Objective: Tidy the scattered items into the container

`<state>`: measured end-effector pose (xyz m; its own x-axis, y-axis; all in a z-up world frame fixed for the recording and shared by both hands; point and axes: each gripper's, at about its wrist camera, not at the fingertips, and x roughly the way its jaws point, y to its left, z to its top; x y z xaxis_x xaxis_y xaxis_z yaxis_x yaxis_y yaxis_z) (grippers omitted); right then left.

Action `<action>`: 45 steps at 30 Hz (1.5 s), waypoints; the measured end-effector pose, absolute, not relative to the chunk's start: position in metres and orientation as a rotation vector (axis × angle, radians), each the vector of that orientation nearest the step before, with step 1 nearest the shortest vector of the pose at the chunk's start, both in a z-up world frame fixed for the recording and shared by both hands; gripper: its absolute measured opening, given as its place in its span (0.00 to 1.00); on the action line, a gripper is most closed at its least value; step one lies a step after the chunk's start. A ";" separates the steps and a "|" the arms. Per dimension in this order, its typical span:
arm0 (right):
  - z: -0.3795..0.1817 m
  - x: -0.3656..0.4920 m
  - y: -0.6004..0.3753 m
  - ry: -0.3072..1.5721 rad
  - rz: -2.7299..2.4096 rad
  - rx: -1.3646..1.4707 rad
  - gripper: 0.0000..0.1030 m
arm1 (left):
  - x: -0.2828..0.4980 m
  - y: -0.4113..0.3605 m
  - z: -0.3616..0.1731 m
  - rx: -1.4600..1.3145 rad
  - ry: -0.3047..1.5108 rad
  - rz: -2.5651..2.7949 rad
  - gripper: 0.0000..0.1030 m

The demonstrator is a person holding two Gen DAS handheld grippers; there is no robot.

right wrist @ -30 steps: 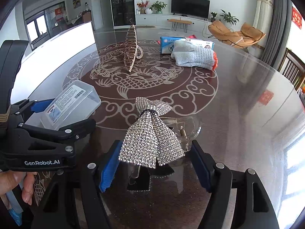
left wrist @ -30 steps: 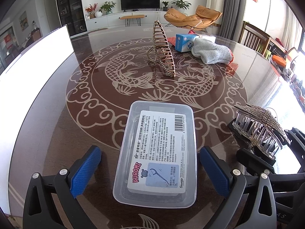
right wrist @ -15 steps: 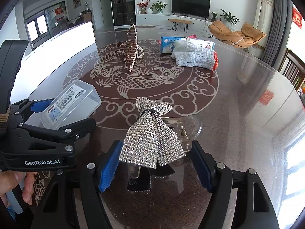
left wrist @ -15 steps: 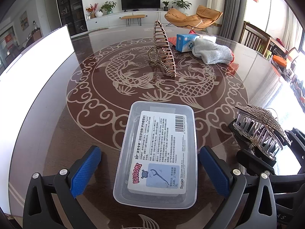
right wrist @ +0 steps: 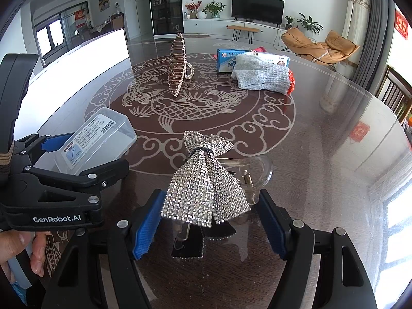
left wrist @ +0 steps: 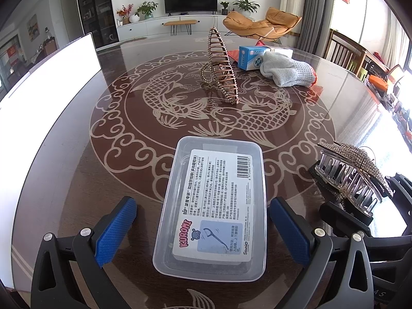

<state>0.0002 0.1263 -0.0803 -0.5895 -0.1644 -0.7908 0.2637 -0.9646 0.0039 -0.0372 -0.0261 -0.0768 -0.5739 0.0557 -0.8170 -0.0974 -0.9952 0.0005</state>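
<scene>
Clear plastic forms the container (left wrist: 211, 206), a shallow rectangular box with rounded corners and a white printed label bearing a barcode, a pink "KUROMI" word and a floss-pick drawing. It sits on the glossy dark table (left wrist: 77, 154), at the near edge of the pale carp-and-cloud medallion. The left gripper (left wrist: 203, 231) straddles it: the jaws stand wide, one blue ribbed pad on each long side of the box, and a gap shows between each pad and the plastic wall, so nothing is clamped.

Just to the right lies a rhinestone bow hair claw (right wrist: 206, 180), its silver-studded bow mounted on a clear plastic clip with a metal spring. The right gripper (right wrist: 209, 229) brackets it with jaws spread wide; the blue pads flank the bow's near end, and whether they touch it I cannot tell. A person's hand (right wrist: 23, 247) shows under the left gripper's black body in the right wrist view.

Farther out, near the middle of the medallion, a rose-gold hair claw (left wrist: 221, 67) with long curved teeth stands propped on its edge. Beyond it, well apart from the container, a pale grey knitted glove (left wrist: 285, 73) with a red cuff edge rests against a blue-and-white carton (left wrist: 251, 56).
</scene>
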 end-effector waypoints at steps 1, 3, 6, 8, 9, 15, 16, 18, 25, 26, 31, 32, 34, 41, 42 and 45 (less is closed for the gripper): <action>-0.080 0.000 0.126 0.165 -2.599 1.276 0.71 | -0.037 -0.026 -0.077 -1.405 0.070 2.712 1.00; -0.080 0.000 0.126 0.165 -2.599 1.276 0.71 | -0.037 -0.026 -0.077 -1.406 0.069 2.712 1.00; -0.080 0.000 0.126 0.165 -2.599 1.276 0.71 | -0.037 -0.026 -0.077 -1.406 0.069 2.712 1.00; -0.080 0.000 0.126 0.165 -2.599 1.276 0.71 | -0.037 -0.026 -0.076 -1.406 0.069 2.712 1.00; -0.080 0.000 0.126 0.165 -2.599 1.276 0.71 | -0.037 -0.026 -0.076 -1.406 0.069 2.712 1.00; -0.080 0.000 0.126 0.165 -2.599 1.276 0.71 | -0.037 -0.026 -0.076 -1.405 0.069 2.712 1.00; -0.080 0.000 0.126 0.165 -2.599 1.276 0.71 | -0.037 -0.026 -0.076 -1.405 0.069 2.712 1.00; -0.080 0.000 0.126 0.165 -2.599 1.276 0.71 | -0.037 -0.026 -0.076 -1.406 0.069 2.712 1.00; -0.080 0.000 0.126 0.165 -2.599 1.276 0.71 | -0.037 -0.026 -0.076 -1.405 0.069 2.713 1.00; -0.080 0.000 0.126 0.165 -2.599 1.276 0.71 | -0.037 -0.026 -0.076 -1.405 0.069 2.713 1.00; -0.080 0.000 0.126 0.165 -2.599 1.276 0.71 | -0.037 -0.026 -0.077 -1.406 0.069 2.712 1.00; -0.080 0.000 0.126 0.165 -2.599 1.276 0.71 | -0.038 -0.026 -0.077 -1.406 0.069 2.711 1.00; -0.080 0.000 0.126 0.165 -2.599 1.276 0.71 | -0.040 -0.026 -0.077 -1.410 0.070 2.709 1.00; -0.082 -0.004 0.125 0.162 -2.611 1.284 0.72 | -0.049 -0.025 -0.077 -1.408 0.073 2.705 1.00; -0.081 -0.004 0.125 0.161 -2.609 1.284 0.72 | -0.049 -0.025 -0.076 -1.407 0.075 2.703 1.00; -0.080 -0.007 0.123 0.170 -2.606 1.290 0.72 | -0.057 -0.023 -0.076 -1.410 0.083 2.698 1.00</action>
<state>-0.0067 0.1229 -0.0800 -0.5867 -0.1516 -0.7955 0.2535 -0.9673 -0.0026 -0.0569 -0.0228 -0.0762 -0.5676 0.0600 -0.8211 -0.1101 -0.9939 0.0035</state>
